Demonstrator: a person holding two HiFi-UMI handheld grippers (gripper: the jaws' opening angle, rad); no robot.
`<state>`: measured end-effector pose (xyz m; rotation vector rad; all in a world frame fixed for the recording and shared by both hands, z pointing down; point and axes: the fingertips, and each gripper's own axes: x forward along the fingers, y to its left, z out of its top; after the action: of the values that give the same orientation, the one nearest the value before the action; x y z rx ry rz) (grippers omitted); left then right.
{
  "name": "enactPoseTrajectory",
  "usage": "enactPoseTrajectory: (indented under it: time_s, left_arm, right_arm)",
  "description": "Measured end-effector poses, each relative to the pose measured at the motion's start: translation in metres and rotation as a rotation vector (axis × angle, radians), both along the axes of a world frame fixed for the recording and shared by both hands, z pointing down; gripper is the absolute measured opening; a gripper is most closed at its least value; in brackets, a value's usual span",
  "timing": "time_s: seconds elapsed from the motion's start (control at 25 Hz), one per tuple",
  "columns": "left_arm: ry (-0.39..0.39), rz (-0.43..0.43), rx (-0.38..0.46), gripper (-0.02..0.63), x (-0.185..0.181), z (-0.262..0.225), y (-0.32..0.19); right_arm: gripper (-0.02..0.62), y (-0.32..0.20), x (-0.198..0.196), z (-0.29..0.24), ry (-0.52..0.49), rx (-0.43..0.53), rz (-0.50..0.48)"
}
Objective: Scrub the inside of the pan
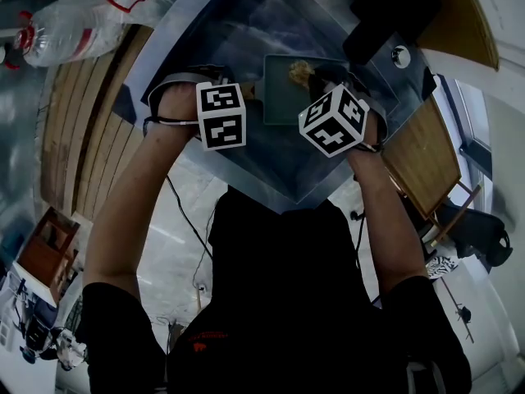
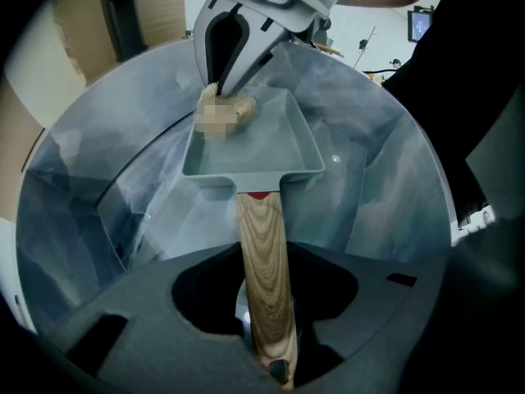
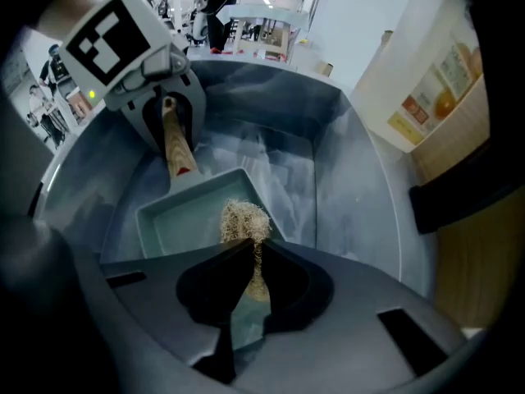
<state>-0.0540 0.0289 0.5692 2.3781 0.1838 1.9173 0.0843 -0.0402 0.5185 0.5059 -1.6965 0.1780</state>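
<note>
A square grey-green pan (image 1: 287,89) (image 2: 254,142) (image 3: 201,216) with a wooden handle (image 2: 264,277) (image 3: 175,150) is held over the steel sink. My left gripper (image 2: 267,368) (image 1: 223,115) is shut on the handle's end. My right gripper (image 3: 248,257) (image 1: 332,117) is shut on a tan fibrous scrubber (image 3: 244,220) (image 2: 225,109) (image 1: 300,72). The scrubber's tuft hangs over the pan's inside near its far rim; whether it touches the bottom I cannot tell.
The steel sink (image 1: 246,31) (image 2: 385,162) (image 3: 344,187) surrounds the pan on all sides. Wooden counter (image 1: 82,130) lies to the left and a wooden board (image 1: 422,158) to the right. Plastic bottles (image 1: 66,31) lie at the upper left. A dark fixture (image 1: 390,23) stands beyond the sink.
</note>
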Motion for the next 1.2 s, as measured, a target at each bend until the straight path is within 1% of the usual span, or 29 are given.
enactPoseTrajectory:
  time_s: [0.12, 0.28, 0.6, 0.72, 0.92, 1.2]
  left_arm:
    - [0.000, -0.001, 0.000, 0.160, -0.001, -0.002, -0.001]
    - [0.000, 0.000, 0.002, 0.160, 0.000, -0.001, 0.000]
    - [0.001, -0.001, -0.001, 0.160, -0.001, -0.002, -0.001]
    - [0.002, -0.004, -0.007, 0.160, -0.001, -0.002, -0.002]
    - [0.004, -0.011, -0.018, 0.160, 0.000, -0.002, -0.001]
    - [0.004, -0.015, -0.026, 0.158, 0.000, -0.002, 0.000]
  right_arm:
    - [0.032, 0.008, -0.024, -0.003, -0.040, -0.032, -0.020]
    - [0.032, 0.024, -0.043, 0.013, -0.019, -0.073, -0.087]
    - [0.031, 0.028, -0.050, 0.028, 0.066, -0.041, -0.183]
    - [0.029, 0.025, -0.049, 0.029, 0.079, -0.032, -0.197]
    - [0.029, 0.026, -0.034, 0.031, 0.114, -0.036, -0.200]
    - [0.029, 0.019, 0.026, 0.033, 0.260, -0.082, -0.185]
